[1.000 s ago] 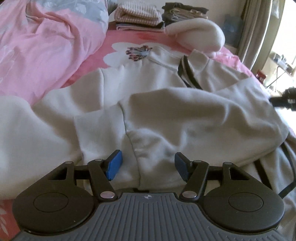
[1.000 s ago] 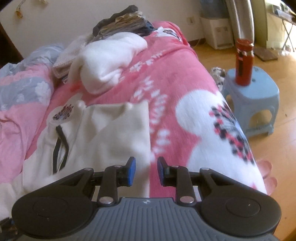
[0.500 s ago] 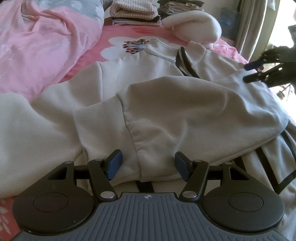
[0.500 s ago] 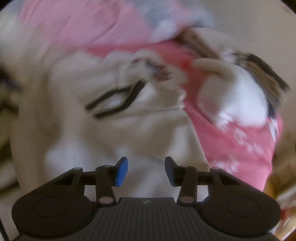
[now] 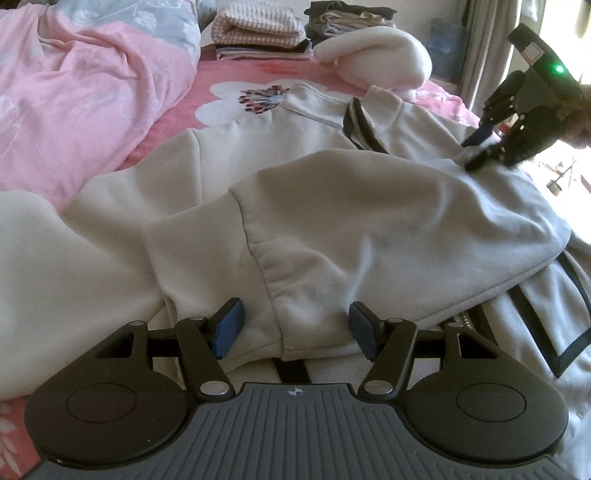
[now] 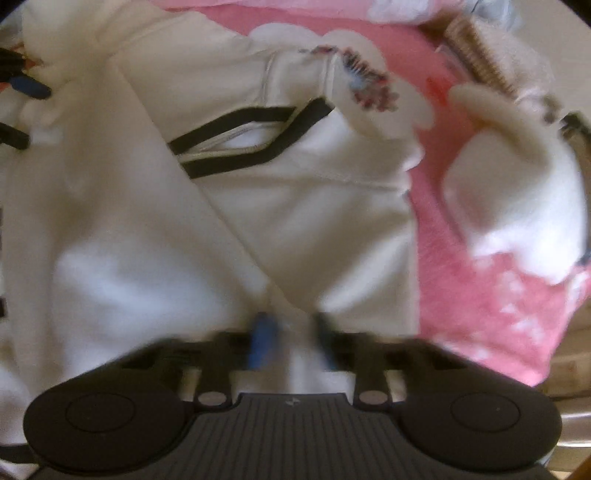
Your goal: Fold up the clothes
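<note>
A cream jacket with a black-trimmed zipper lies spread on the pink bed, one sleeve folded across its body. My left gripper hangs open over that sleeve's cuff, which lies between the blue pads untouched. My right gripper sits at the jacket's far right shoulder, its jaws closing on a small raised fold of cream fabric. The blurred right wrist view shows the jacket from the other side, with fabric between the right gripper's fingers. The left gripper shows at that view's left edge.
A pink and grey quilt is bunched at the left. A folded clothes stack and a white fluffy garment lie at the head of the bed. A curtain hangs at the right, where the bed's edge runs close.
The right gripper came in from the right, rolled over, and closed onto the jacket's shoulder. The left gripper stayed over the cuff, still open.
</note>
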The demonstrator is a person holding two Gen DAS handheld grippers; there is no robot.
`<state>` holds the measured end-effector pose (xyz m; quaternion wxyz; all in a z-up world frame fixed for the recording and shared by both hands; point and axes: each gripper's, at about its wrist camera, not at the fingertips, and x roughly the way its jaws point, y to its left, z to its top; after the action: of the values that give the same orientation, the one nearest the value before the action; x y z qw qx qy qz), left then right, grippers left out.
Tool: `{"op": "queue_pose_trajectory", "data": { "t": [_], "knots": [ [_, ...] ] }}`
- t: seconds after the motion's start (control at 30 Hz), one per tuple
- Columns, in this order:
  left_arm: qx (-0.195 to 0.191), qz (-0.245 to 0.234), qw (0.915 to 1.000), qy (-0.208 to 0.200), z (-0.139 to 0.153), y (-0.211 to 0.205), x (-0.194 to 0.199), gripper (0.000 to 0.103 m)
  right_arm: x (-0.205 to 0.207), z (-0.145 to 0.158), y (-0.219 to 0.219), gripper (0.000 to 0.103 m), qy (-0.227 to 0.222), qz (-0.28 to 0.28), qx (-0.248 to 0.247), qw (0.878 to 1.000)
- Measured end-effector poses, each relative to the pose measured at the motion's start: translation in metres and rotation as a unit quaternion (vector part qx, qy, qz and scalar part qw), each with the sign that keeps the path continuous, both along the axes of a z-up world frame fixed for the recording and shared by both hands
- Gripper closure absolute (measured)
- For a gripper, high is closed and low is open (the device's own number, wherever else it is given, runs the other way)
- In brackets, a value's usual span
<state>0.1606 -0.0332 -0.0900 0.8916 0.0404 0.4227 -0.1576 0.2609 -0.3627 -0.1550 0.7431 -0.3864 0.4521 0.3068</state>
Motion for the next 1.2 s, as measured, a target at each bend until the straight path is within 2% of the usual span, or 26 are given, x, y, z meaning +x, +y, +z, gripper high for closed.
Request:
{"op": "queue_pose_trajectory", "data": {
  "t": [0.13,0.23,0.37,0.43,0.5,0.57,0.63,0.7,0.83,0.97,1.0,1.03,1.07,1.2],
  "knots": [
    [-0.002,0.002,1.0000,0.001,0.000,0.001,0.000,0.040,-0.014,0.008,-0.013,0.095,-0.048,-0.035,0.028,0.998],
    [-0.001,0.002,1.0000,0.001,0.000,0.001,0.000,0.040,-0.019,-0.003,-0.017,0.098,-0.089,-0.067,0.025,0.993],
    [0.000,0.003,1.0000,0.000,-0.001,0.001,-0.001,0.040,-0.018,-0.017,-0.022,0.099,-0.114,-0.124,0.042,0.985],
    [0.000,0.003,1.0000,-0.001,-0.001,0.002,-0.001,0.040,-0.020,-0.017,-0.022,0.095,-0.126,-0.144,0.054,0.980],
    [0.000,0.004,1.0000,-0.001,-0.001,0.002,-0.001,0.040,-0.022,-0.004,-0.025,0.079,-0.138,-0.170,0.068,0.973],
    [-0.001,0.006,1.0000,-0.001,-0.001,0.002,-0.002,0.040,-0.027,0.017,-0.028,0.078,-0.149,-0.195,0.099,0.964],
    [-0.001,0.007,1.0000,0.000,-0.001,0.002,-0.002,0.040,-0.037,0.035,-0.022,0.078,-0.137,-0.189,0.146,0.961],
    [0.000,0.007,1.0000,-0.001,-0.001,0.002,-0.001,0.040,-0.047,0.044,-0.003,0.078,-0.098,-0.154,0.185,0.966],
    [0.005,0.009,0.9999,-0.004,-0.001,0.000,-0.002,0.039,-0.055,0.021,0.051,0.078,0.000,-0.096,0.212,0.973],
    [0.002,0.010,0.9999,-0.009,0.000,0.001,-0.003,0.037,-0.035,-0.003,0.075,0.077,0.004,-0.151,0.229,0.962],
    [-0.003,0.010,0.9999,-0.009,0.002,0.002,-0.003,0.036,-0.030,-0.007,0.080,0.077,0.005,-0.166,0.236,0.958],
    [-0.007,0.010,0.9999,-0.009,0.006,0.003,-0.003,0.036,-0.029,0.003,0.074,0.077,0.005,-0.189,0.264,0.946],
    [-0.013,0.010,0.9998,-0.010,0.011,0.005,-0.004,0.035,-0.028,0.013,0.068,0.077,0.004,-0.208,0.292,0.933],
    [-0.039,0.005,0.9984,-0.039,0.036,0.008,-0.006,0.035,-0.065,0.067,0.031,0.077,0.023,-0.221,0.420,0.880]
  ]
}}
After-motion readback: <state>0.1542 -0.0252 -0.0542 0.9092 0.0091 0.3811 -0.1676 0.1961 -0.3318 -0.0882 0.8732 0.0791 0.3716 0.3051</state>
